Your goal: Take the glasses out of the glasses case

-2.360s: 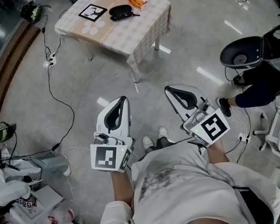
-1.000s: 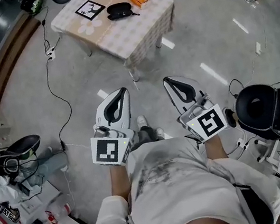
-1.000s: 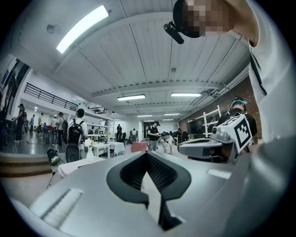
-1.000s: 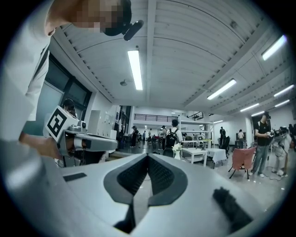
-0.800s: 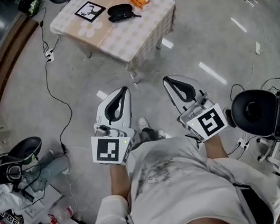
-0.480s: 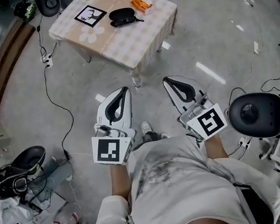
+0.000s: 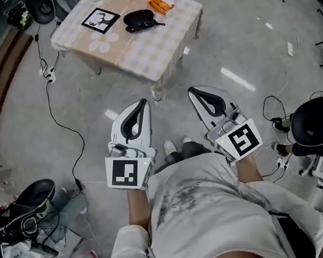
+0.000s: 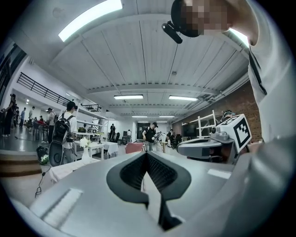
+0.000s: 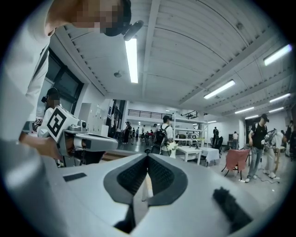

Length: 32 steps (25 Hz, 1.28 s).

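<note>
A black glasses case (image 7: 141,19) lies shut on the small table (image 7: 153,46) with a checked cloth, far ahead at the top of the head view. Both grippers are held close to my body, well short of the table. My left gripper (image 7: 140,105) has its jaws together with nothing between them, also seen in the left gripper view (image 8: 147,155). My right gripper (image 7: 195,92) is likewise shut and empty, and shows the same in the right gripper view (image 9: 148,157). Neither gripper view shows the case.
On the table also lie an orange item (image 7: 159,2), a black-and-white picture card (image 7: 99,20) and a white flower shape (image 7: 97,43). A black cable (image 7: 52,107) runs over the floor at left. A black chair (image 7: 316,124) stands at right, clutter (image 7: 17,225) at lower left.
The view has shifted as the person moves; the table sits slightly further left, the chair at right has moved. Both grippers keep the same shut pose before the body.
</note>
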Motion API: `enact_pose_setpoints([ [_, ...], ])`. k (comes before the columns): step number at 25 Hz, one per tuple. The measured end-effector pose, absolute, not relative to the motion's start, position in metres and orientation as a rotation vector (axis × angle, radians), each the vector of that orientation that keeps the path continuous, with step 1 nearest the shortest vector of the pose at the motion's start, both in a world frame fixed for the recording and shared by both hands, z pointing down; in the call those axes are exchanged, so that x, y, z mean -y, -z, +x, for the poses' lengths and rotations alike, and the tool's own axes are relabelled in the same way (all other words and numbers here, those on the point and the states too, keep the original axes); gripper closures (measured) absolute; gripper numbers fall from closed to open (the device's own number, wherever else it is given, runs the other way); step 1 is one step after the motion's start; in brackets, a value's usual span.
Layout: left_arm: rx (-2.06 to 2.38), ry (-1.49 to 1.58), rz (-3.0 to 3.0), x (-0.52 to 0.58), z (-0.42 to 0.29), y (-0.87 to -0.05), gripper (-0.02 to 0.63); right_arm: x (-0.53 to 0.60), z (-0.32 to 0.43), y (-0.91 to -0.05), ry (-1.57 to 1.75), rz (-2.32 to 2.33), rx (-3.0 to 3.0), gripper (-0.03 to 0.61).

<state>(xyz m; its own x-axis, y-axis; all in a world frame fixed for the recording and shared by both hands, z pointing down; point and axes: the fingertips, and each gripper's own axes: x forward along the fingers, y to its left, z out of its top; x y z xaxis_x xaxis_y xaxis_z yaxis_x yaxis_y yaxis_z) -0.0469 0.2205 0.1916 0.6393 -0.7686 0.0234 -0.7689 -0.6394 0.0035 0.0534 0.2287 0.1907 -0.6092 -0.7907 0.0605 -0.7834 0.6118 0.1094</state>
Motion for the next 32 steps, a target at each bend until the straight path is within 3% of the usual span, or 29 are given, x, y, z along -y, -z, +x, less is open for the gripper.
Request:
enact_pose_setpoints([
  [32,1.417,-0.074,2.719,-0.097,-0.029,-0.203,0.606,-0.093,0.068,-0.2,0.075,1.21,2.787,0.561],
])
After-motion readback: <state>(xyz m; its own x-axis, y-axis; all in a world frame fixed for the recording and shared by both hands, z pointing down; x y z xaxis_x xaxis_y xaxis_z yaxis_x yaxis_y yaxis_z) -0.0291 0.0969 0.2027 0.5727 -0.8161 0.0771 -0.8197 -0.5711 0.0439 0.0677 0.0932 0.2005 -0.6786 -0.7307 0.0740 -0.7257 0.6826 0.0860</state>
